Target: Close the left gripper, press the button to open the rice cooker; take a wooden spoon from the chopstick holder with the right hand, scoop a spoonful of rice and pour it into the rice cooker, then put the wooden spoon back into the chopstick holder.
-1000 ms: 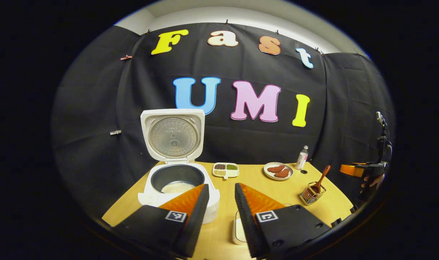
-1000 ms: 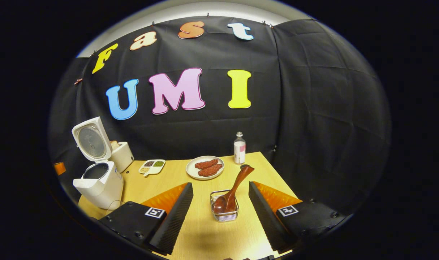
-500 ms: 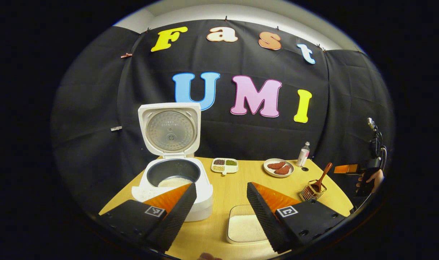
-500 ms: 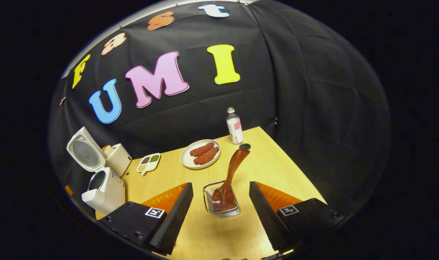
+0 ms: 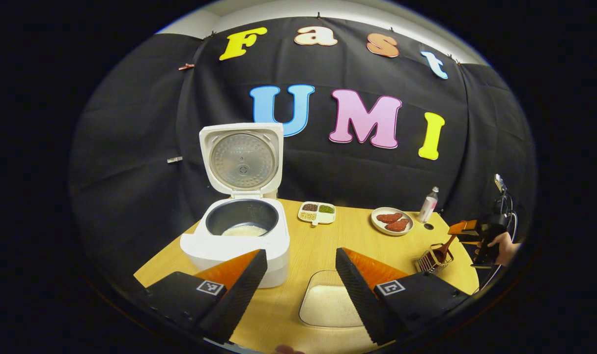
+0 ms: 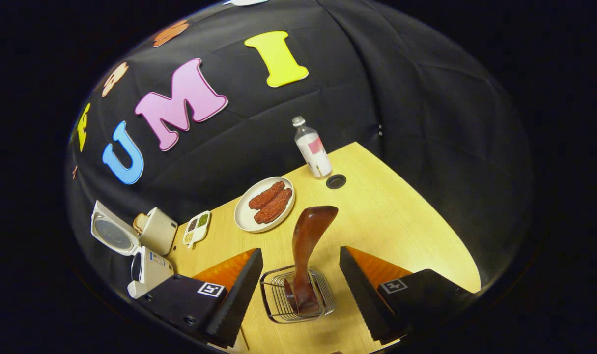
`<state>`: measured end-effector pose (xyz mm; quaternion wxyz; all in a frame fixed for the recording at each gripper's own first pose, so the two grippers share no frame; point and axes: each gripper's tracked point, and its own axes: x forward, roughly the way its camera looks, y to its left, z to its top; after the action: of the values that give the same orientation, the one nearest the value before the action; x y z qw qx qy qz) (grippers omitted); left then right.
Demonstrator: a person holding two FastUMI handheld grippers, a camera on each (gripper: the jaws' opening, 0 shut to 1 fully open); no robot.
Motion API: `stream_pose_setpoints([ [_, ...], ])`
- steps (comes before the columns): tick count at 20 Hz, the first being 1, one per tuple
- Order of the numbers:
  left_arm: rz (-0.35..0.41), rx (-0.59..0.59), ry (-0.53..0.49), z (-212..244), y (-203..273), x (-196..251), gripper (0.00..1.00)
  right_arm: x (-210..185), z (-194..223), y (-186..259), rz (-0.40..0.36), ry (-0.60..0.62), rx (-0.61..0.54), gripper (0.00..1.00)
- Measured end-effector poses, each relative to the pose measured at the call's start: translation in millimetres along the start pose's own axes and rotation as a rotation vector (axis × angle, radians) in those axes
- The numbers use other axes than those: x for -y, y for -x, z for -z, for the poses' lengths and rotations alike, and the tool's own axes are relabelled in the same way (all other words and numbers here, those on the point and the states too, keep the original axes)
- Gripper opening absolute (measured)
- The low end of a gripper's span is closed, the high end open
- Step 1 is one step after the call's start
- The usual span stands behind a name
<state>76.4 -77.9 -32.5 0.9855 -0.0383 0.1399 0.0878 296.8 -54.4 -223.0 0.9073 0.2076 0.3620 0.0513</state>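
Spoon (image 6: 305,246) stands in the wire holder (image 6: 298,295), between the spread fingers of my right claw (image 6: 300,290), maybe not touching them. My left claw (image 5: 300,280) is spread wide too, above the surface (image 5: 323,236), near the open cooker (image 5: 237,236) and rice tray (image 5: 327,305).

Glossy wood spoon (image 6: 305,246), wire-metal holder (image 6: 278,302), matt wood table (image 6: 391,216).
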Motion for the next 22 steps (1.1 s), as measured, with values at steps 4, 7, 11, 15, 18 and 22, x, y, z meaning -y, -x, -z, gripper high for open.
stream_pose_setpoints([
  [4, -0.038, -0.02, -0.041, 12.3, 10.9, 10.6, 0.97, -2.0, 4.2, -28.0, -0.027, -0.131, -0.063, 0.97],
  [7, -0.04, -0.043, -0.047, 24.0, 18.3, 20.1, 0.97, -8.2, 2.6, -33.7, -0.05, -0.141, -0.063, 0.91],
  [11, -0.051, -0.057, -0.002, 33.9, 25.5, 26.0, 0.96, -8.9, 3.8, -35.3, -0.038, -0.127, -0.076, 0.27],
  [15, -0.065, -0.058, 0.018, 40.8, 28.8, 22.9, 0.96, -5.5, 6.5, -32.8, -0.025, -0.109, -0.087, 0.24],
  [18, -0.05, -0.059, 0.019, 42.9, 33.0, 20.5, 0.96, -8.1, -8.4, -17.7, -0.02, -0.109, -0.042, 0.22],
  [22, 0.005, -0.044, 0.012, 38.2, 27.4, 15.2, 0.96, -24.0, -38.7, 14.7, -0.012, -0.067, 0.071, 0.21],
])
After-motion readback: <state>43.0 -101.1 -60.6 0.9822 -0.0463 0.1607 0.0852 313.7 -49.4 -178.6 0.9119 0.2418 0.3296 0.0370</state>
